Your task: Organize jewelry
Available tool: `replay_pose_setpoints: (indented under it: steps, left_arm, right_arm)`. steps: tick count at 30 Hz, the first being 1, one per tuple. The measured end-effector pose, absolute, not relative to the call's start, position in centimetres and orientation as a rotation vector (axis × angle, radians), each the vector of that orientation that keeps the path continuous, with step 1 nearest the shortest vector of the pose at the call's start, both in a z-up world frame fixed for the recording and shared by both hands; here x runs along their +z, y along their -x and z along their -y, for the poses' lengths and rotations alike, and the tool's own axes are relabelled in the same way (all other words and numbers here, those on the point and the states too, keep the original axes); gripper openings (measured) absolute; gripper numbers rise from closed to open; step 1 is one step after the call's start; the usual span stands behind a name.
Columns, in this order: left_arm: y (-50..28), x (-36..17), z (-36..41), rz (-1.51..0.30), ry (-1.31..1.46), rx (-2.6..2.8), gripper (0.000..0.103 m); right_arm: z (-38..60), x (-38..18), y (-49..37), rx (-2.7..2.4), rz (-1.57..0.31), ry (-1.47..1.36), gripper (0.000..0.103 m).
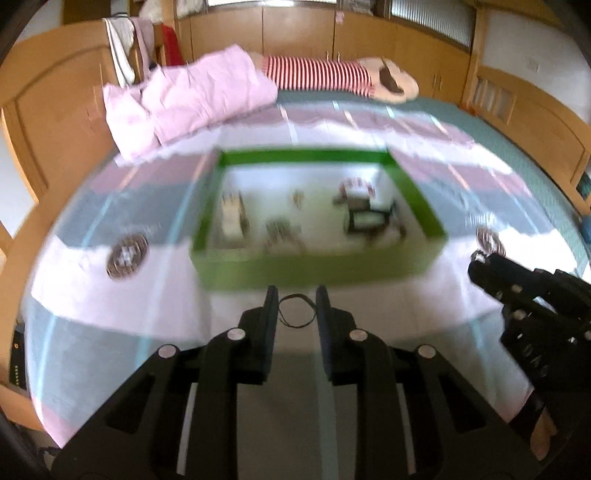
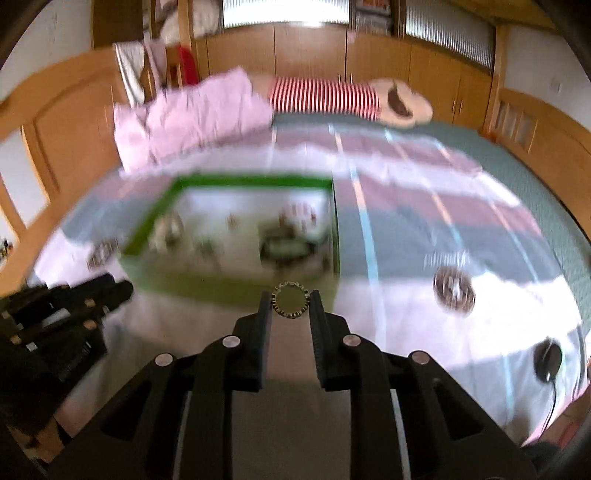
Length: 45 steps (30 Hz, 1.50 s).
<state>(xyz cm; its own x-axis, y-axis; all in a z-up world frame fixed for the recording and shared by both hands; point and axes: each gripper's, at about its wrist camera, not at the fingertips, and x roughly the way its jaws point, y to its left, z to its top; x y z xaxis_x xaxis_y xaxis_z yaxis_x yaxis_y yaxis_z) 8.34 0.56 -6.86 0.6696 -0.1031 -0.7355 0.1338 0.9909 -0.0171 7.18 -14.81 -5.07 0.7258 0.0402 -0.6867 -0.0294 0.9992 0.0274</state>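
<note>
A green box with several jewelry pieces inside sits on the bed; it also shows in the right wrist view. My left gripper is shut on a thin dark cord loop, just in front of the box's near wall. My right gripper is shut on a beaded bracelet, held near the box's front right corner. The right gripper shows at the right of the left wrist view, and the left gripper shows at the left of the right wrist view. Both views are motion-blurred.
The striped bedsheet carries round emblem prints. A pink quilt and a red-striped pillow lie at the far end. Wooden cabinets surround the bed. A black round object with a cable lies at the right.
</note>
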Motion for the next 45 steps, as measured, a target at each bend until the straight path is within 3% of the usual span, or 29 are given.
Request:
replay_pose_setpoints:
  steps: [6,10,22,28,29,32,34,36,39,41,45]
  left_arm:
    - [-13.0,-1.5,-1.2,-0.738,-0.034,-0.081,0.021]
    - [-16.9,-1.0,-1.7,-0.751,-0.031,-0.054,0.021]
    - [-23.3,-10.8,-1.1,-0.932,-0.061,-0.009,0.021]
    - [-24.2,-12.9,-1.3,-0.969,-0.055,-0.019,0.021]
    - [-24.1,-13.0,-1.4,-0.969,-0.053,-0.018,0.024]
    - [-23.5,-12.2,-1.7,-0.950,-0.027,-0.030,0.045]
    - [-22.7,-11.2,-1.7,-0.920,-0.033,-0.021,0.054]
    - [-21.3,-9.6,-1.9,-0.878,-0.033,-0.011,0.071]
    - [-18.4,-7.1,-2.5,-0.814,-0.027,0.022,0.085]
    - [-16.9,-6.0,-2.5,-0.787,-0.039,0.049,0.088]
    - [-13.8,-4.6,-2.2,-0.747,-0.065,0.067,0.099]
  right_arm:
    - [14.9,0.2,-12.4,0.026,-0.676,-0.085,0.021]
    - [14.9,0.0,-16.7,0.004,-0.709,-0.115,0.021]
    - [14.1,-11.6,-23.7,-0.054,-0.958,-0.098,0.021]
    - [14.2,-13.8,-24.2,-0.065,-1.010,-0.110,0.022]
    - [14.2,-13.7,-24.1,-0.063,-1.008,-0.117,0.028]
    - [14.2,-12.6,-23.5,-0.063,-0.979,-0.116,0.046]
    - [14.2,-11.2,-22.7,-0.061,-0.945,-0.114,0.053]
    - [14.3,-9.0,-21.1,-0.063,-0.896,-0.109,0.071]
    - [14.3,-6.5,-18.5,-0.078,-0.830,-0.092,0.090]
    - [14.3,-5.2,-16.6,-0.110,-0.803,-0.078,0.099]
    - [14.3,-4.4,-13.6,-0.115,-0.784,-0.092,0.100]
